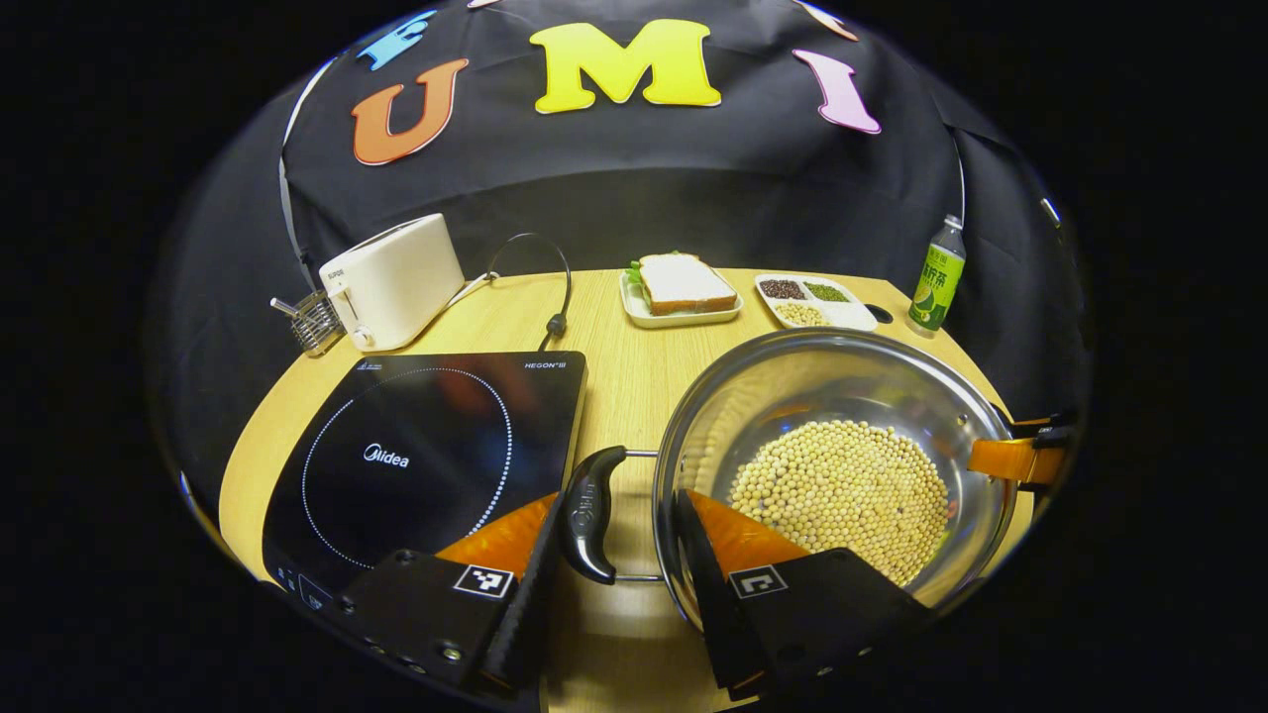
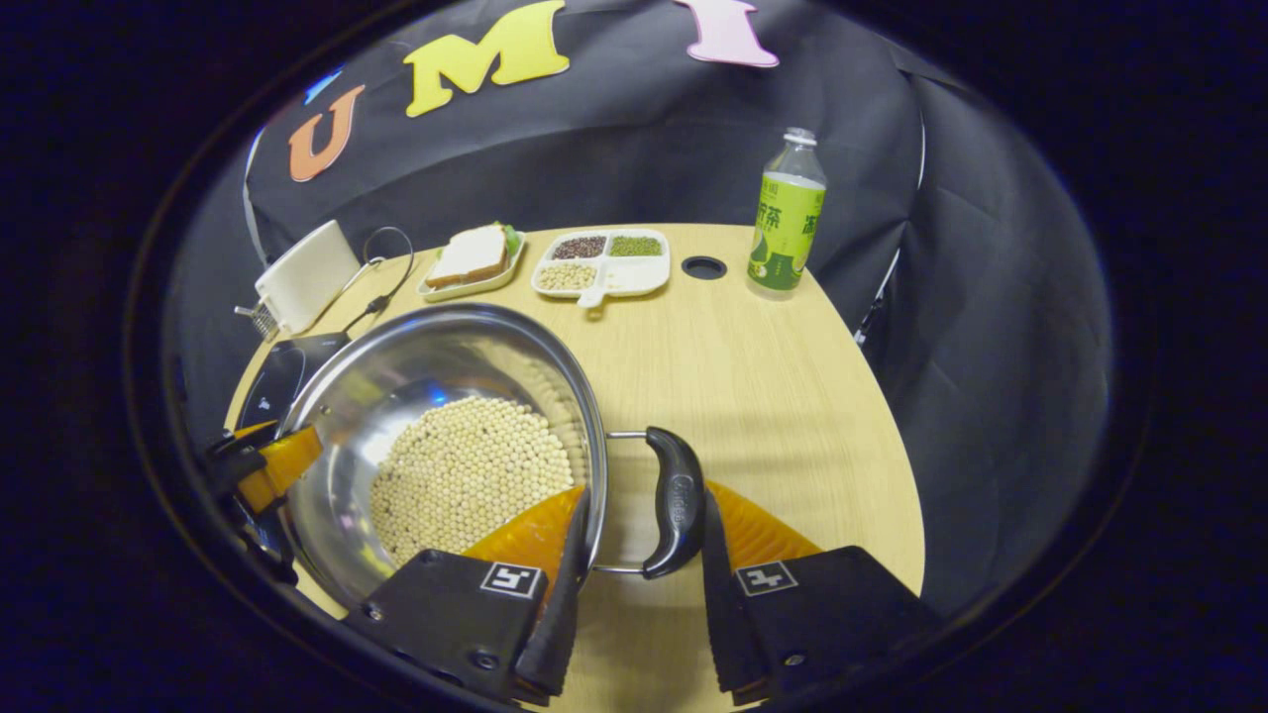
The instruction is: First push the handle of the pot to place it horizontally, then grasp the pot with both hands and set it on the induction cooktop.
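You are straddling one steel pot (image 1: 842, 396) holding soybeans (image 1: 842, 490), two black side handles. Left gripper (image 1: 619, 555) sitting open around left handle (image 1: 591, 513), one finger inside rim. Right gripper (image 2: 639, 560) open around right handle (image 2: 676, 500), likewise. Pot resting on table (image 2: 773, 396), just beside one induction cooktop (image 1: 426, 460). Behind: one toaster (image 1: 393, 280), one sandwich plate (image 1: 682, 297), one divided tray (image 1: 814, 300), one bottle (image 2: 787, 212).

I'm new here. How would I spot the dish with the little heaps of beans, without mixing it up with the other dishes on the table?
Start at the big steel pot full of pale beans, then look past it to the table's far edge. Two white dishes sit there side by side, left of a green-labelled bottle. The divided tray is nearer the bottle; its compartments hold dark, green and pale heaps, while its neighbour, the sandwich plate, holds a sandwich.
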`<state>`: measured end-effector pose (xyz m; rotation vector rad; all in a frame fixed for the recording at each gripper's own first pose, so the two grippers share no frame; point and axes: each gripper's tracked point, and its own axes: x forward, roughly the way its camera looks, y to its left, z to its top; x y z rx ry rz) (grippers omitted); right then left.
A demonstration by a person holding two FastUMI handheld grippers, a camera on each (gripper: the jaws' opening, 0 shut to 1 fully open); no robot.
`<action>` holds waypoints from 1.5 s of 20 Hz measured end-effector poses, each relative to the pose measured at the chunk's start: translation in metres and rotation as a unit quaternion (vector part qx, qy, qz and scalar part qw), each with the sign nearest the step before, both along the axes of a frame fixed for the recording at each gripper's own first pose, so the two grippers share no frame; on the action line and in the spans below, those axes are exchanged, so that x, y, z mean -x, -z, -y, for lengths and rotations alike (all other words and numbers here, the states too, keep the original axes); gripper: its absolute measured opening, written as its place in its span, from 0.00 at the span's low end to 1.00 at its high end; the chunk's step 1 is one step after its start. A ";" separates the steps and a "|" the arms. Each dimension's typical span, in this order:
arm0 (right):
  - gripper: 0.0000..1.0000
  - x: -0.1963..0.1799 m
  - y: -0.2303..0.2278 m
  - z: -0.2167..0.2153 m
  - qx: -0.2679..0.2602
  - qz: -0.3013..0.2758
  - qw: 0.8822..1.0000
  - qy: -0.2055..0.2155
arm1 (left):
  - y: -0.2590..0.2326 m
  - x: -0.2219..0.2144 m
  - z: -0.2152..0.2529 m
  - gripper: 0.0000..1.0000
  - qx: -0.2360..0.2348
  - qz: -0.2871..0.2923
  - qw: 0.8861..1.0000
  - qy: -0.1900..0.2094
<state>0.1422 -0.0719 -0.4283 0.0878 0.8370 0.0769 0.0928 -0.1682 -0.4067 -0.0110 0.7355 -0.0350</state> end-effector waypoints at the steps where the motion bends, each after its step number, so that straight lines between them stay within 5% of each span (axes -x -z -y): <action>1: 0.55 0.000 -0.002 0.000 0.000 0.003 1.000 0.001 | 0.000 0.001 -0.001 0.64 0.001 -0.001 1.000 -0.001; 12: 0.55 0.010 -0.064 -0.030 -0.002 0.037 0.999 0.003 | -0.055 0.002 -0.038 0.64 0.001 0.036 0.999 -0.004; 22: 0.55 0.038 -0.127 -0.126 -0.012 0.060 0.998 0.012 | -0.106 0.011 -0.139 0.64 -0.014 0.061 0.998 0.005; 30: 0.55 0.043 -0.136 -0.218 -0.026 0.056 0.998 -0.003 | -0.108 0.017 -0.231 0.64 -0.032 0.060 0.998 -0.012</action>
